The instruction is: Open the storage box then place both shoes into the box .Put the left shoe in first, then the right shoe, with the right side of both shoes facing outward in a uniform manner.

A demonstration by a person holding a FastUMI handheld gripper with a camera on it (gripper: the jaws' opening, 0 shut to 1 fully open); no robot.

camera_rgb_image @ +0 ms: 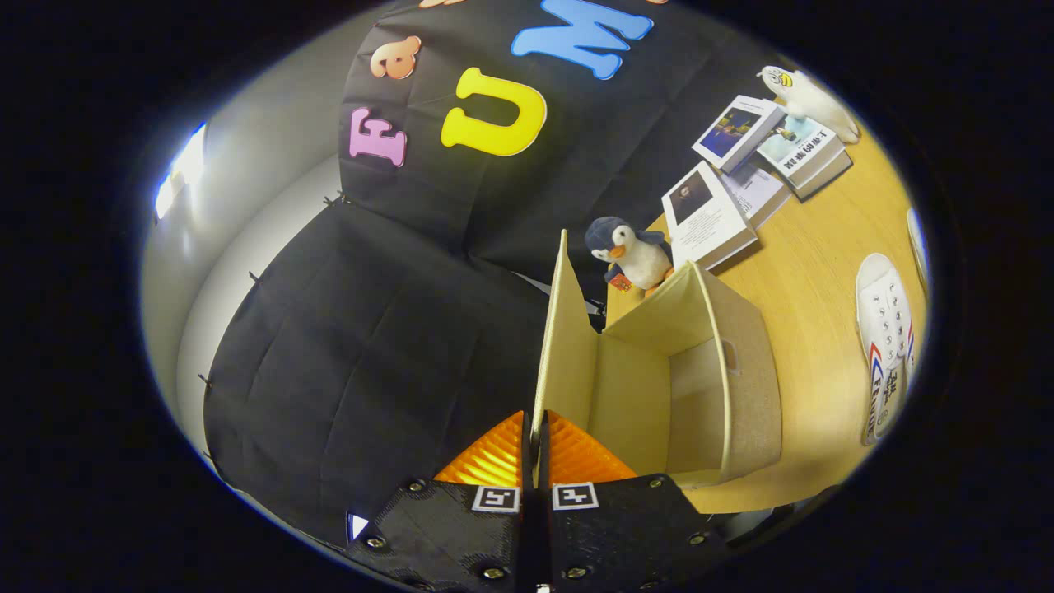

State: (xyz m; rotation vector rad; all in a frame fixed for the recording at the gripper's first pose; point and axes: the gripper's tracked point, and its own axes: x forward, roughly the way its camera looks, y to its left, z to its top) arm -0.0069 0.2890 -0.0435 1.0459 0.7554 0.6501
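In the gripper view, the gripper [533,436] is pinching the lid [564,346] of the storage box [741,379], its two fingers pressed narrow on either side of the thin panel's lower edge. The lid is standing raised, swung away from the box, and the box is lying open with its pale inside showing (nothing is sitting in it). The box is resting on a wooden table [815,272]. A white shoe [885,346] with laces and coloured side stripes is lying on the table beyond the box, well apart from it. A plush penguin [630,251] is standing just behind the box, and several books [741,177] are spreading across the table past it, with a white plush toy [807,99] lying at their far end.
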